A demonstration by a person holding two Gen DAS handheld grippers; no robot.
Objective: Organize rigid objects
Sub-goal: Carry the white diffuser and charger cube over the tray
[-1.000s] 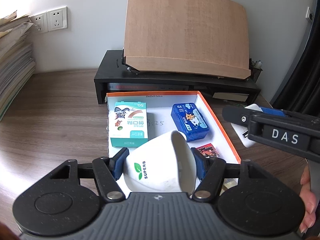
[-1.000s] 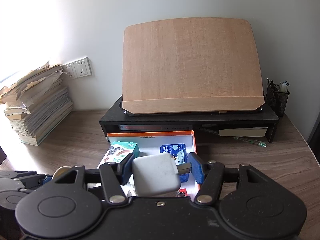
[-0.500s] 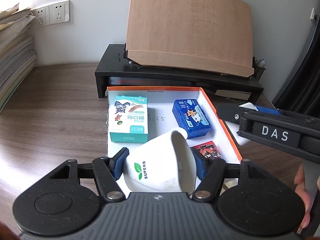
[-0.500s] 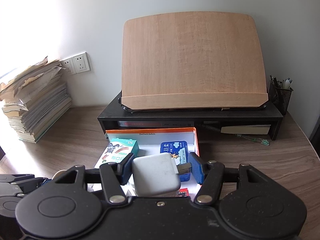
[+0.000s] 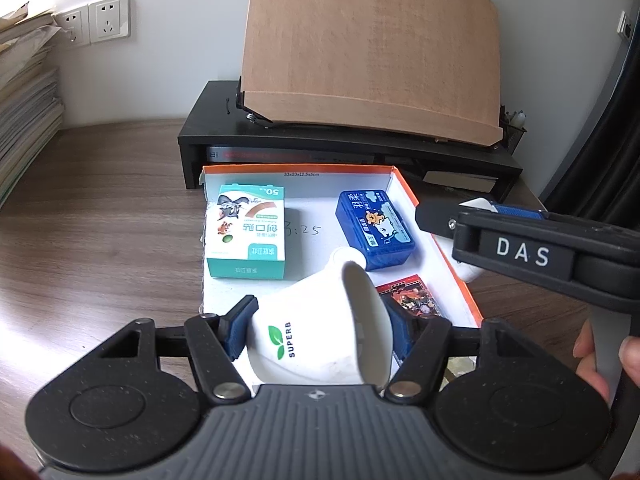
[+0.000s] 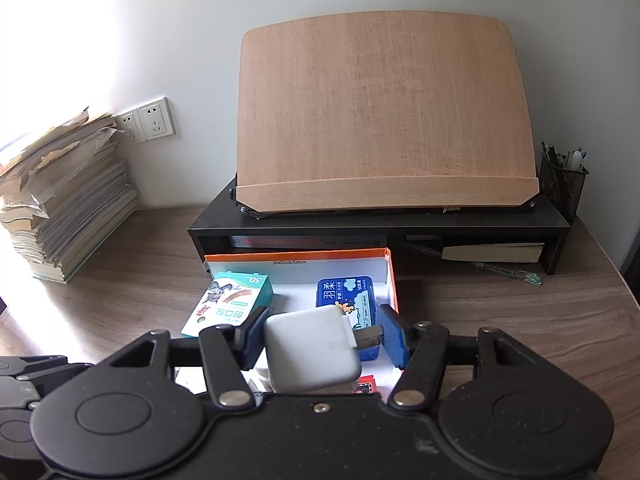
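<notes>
Presently catalogued, left to right. Paper stack (image 6: 60, 196): at nine o'clock on the bench (image 5: 100, 220), well apart from the work. Plaster box (image 5: 246, 232): lay flat at ten o'clock inside the orange-rimmed tray (image 5: 440, 232), likely already sorted. Left gripper (image 5: 320, 328): clamped on the white cup (image 5: 316, 336), tipped mouth-rightward over the tray's near edge, seemingly awaiting a free spot. Blue case (image 5: 376, 228): at one o'clock in the tray, card pack (image 5: 412, 300) just below it. Right gripper (image 6: 320, 340): closed on a white charger (image 6: 308, 348), prongs toward its right pad, held above the tray's near right.
</notes>
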